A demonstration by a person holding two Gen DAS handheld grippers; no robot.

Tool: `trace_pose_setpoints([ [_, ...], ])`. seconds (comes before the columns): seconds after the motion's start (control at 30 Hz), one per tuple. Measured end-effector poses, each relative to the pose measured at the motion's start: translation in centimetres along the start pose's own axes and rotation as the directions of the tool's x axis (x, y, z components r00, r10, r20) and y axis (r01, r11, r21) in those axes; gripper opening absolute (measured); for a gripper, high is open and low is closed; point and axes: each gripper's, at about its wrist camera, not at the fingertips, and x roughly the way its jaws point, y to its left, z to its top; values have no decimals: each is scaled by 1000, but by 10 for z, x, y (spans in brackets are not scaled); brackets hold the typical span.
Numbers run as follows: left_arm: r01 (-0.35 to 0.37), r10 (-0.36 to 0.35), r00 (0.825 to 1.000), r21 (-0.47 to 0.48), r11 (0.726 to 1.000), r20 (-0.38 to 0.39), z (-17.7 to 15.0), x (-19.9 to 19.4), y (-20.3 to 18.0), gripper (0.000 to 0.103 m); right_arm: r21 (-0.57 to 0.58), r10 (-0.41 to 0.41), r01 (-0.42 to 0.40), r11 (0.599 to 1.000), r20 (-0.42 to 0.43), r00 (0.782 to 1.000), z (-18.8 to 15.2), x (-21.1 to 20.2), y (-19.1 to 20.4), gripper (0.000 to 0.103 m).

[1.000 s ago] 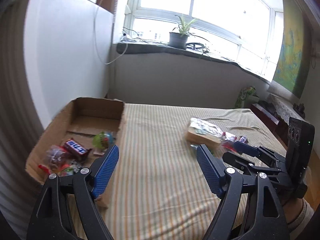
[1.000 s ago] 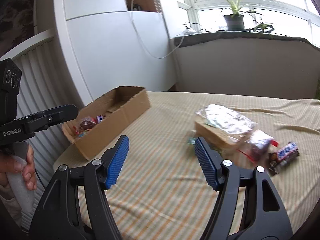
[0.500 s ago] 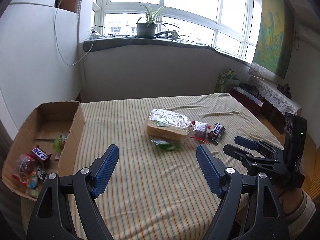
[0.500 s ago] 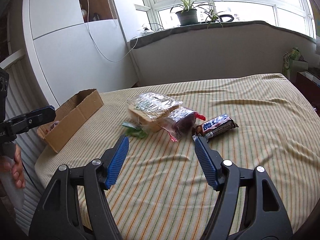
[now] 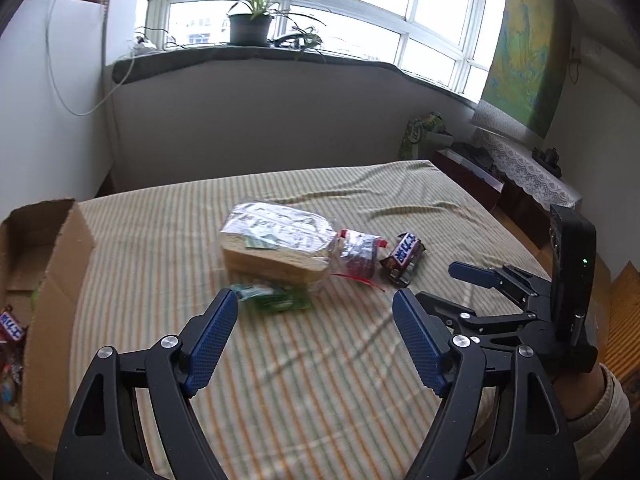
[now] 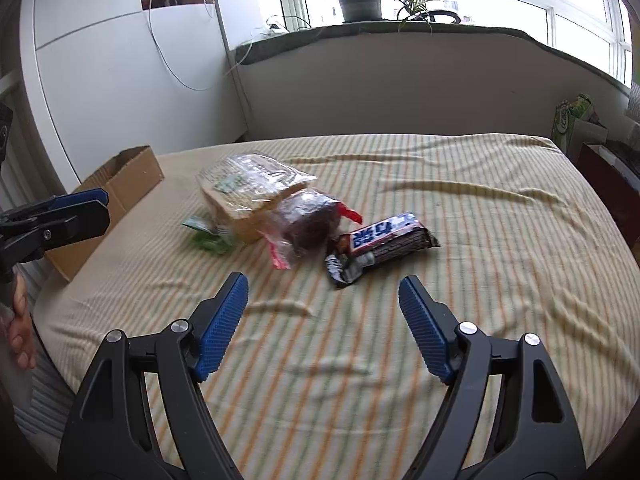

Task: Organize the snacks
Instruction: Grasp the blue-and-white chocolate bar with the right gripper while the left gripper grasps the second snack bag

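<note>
Both grippers have been swung from the cardboard box (image 5: 60, 264) toward the snacks on the striped bedspread (image 6: 480, 280). Nothing is held: the left gripper (image 5: 314, 312) is spread wide, the right gripper (image 6: 322, 300) is opening, the chocolate bar (image 6: 384, 240) just beyond.

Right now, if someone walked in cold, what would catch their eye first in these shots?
Probably the cluster of snacks mid-bed on the striped sheet: a bagged loaf of bread, a clear pouch with a red strip against it, and a chocolate bar to its right. Next, the cardboard box at the bed's left edge, and the right gripper, empty, jaws opening short of the bar.
</note>
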Motion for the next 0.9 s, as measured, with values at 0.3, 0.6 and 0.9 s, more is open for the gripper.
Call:
trace_pose_setpoints([
  [0.3, 177, -194, 962, -102, 979, -192, -8, 90, -28, 80, -134, 77, -103, 986, -190, 979, 26, 40, -52, 91],
  [0.6, 144, -175, 967, -167, 975, -186, 17, 117, -10, 80, -226, 126, -181, 957, -238, 963, 36, 64, -49, 94],
  [0.9, 127, -153, 972, -148, 981, -181, 29, 138, -17, 79, -252, 102, -159, 955, -222, 970, 38, 66, -41, 71],
])
